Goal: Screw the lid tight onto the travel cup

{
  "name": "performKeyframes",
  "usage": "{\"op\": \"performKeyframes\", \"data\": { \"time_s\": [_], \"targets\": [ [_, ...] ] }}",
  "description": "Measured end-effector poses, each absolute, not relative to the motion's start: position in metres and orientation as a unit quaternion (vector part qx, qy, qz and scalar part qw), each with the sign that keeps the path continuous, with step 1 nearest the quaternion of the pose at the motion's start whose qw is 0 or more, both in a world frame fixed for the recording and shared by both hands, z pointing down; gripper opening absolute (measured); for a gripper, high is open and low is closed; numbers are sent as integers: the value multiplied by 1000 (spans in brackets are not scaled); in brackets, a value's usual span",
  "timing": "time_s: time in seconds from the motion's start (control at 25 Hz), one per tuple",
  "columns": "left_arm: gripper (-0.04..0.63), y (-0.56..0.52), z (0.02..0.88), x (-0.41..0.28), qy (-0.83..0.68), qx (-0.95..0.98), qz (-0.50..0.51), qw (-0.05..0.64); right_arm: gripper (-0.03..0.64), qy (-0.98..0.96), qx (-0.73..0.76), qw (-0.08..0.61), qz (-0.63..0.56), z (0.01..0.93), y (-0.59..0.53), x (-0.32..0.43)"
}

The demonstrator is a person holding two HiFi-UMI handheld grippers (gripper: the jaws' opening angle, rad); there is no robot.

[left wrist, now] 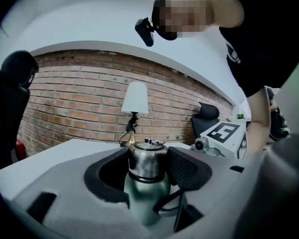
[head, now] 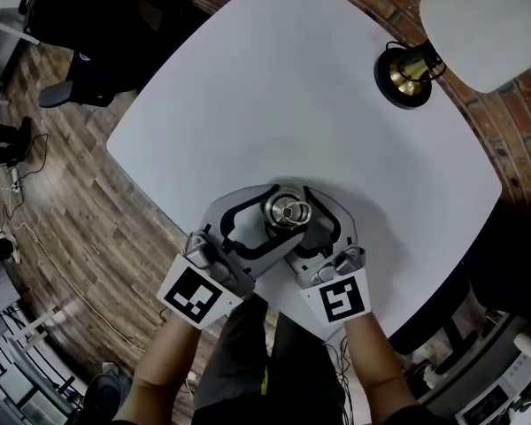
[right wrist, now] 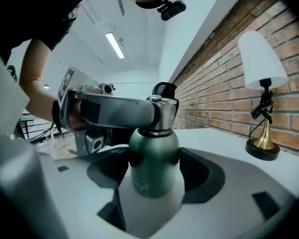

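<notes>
I see the green travel cup (right wrist: 153,159) standing upright near the edge of the white surface (head: 292,87) closest to the person, well apart from the brass-footed lamp (head: 405,74). My right hand-held gripper (right wrist: 154,169) is clamped on the cup's body, a dark pad against each side. My left hand-held gripper (left wrist: 148,164) comes in higher and closes round the steel lid (left wrist: 147,158), which sits on the cup's neck, with its pads against the lid's sides.
</notes>
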State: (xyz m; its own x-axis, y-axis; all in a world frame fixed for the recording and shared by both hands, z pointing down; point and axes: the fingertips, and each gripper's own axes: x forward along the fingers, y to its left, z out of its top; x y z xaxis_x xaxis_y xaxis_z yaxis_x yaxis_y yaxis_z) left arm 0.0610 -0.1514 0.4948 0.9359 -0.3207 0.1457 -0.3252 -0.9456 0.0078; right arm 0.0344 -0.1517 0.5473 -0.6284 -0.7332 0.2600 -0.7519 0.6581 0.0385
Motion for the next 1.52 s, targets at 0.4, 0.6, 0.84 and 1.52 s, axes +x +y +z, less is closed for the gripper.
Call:
{"op": "performKeyframes", "data": {
  "time_s": [0.4,0.6,0.84,1.52],
  "targets": [
    [258,-145,495,61,33,996,81,32,299,-934,325,145,43,549,-148,32],
    [294,-149,497,60,-8,996,72,46,299,-930,336,143,50,550,-147,32],
    [341,-149,501,55,-136,989,52,42,299,-926,348,138,40,550,-148,31],
    [255,-155,498,62,-185,980,72,-16,299,-918,375,116,56,551,-150,33]
  ]
}}
